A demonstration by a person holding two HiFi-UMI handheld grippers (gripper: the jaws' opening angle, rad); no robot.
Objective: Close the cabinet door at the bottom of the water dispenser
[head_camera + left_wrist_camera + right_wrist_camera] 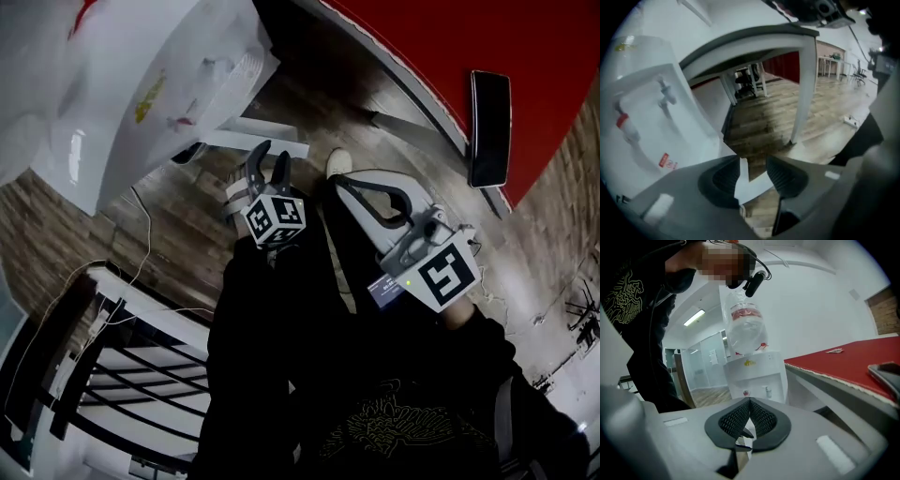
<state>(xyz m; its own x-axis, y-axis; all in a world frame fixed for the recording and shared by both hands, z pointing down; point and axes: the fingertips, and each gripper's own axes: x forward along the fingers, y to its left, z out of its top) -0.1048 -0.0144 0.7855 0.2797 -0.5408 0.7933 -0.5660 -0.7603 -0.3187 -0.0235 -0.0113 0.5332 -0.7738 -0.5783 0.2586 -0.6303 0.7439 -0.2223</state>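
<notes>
Head view, looking steeply down: at 11 o'clock a white plastic water dispenser (pixel 122 84). At its foot, near 12 o'clock of centre, a flat white cabinet door (pixel 267 143) swung out over the wooden plank floor (pixel 169 211). Right at 6 o'clock of that door, the left gripper (pixel 270 164), aimed toward 12 o'clock with jaws parted. No telling here whether touching the door or just short of it. At 3 o'clock of it, the grey right gripper (pixel 349 187), beside a white shoe (pixel 339 161). Toward 1 o'clock, a red tabletop (pixel 534 56) with a black phone (pixel 490 127) lying near its edge. At 8 o'clock, a white rack with black bars (pixel 150 305).

Left gripper view: left gripper (pixel 753 164) moderately wide, with nothing pressed by either pad. Through the gap, a white panel edge, seemingly the cabinet door (pixel 752 185), lying beyond the pads. At 9 o'clock, the dispenser front (pixel 656 140) with a red tap (pixel 622 121).

Right gripper view: right gripper (pixel 750 401) closed pad to pad, empty. Straight ahead at 12 o'clock, well apart, the dispenser (pixel 754 373) topped by a clear upturned water bottle (pixel 745 329). At 3 o'clock, the red tabletop (pixel 843 362) and the phone (pixel 887 373).
</notes>
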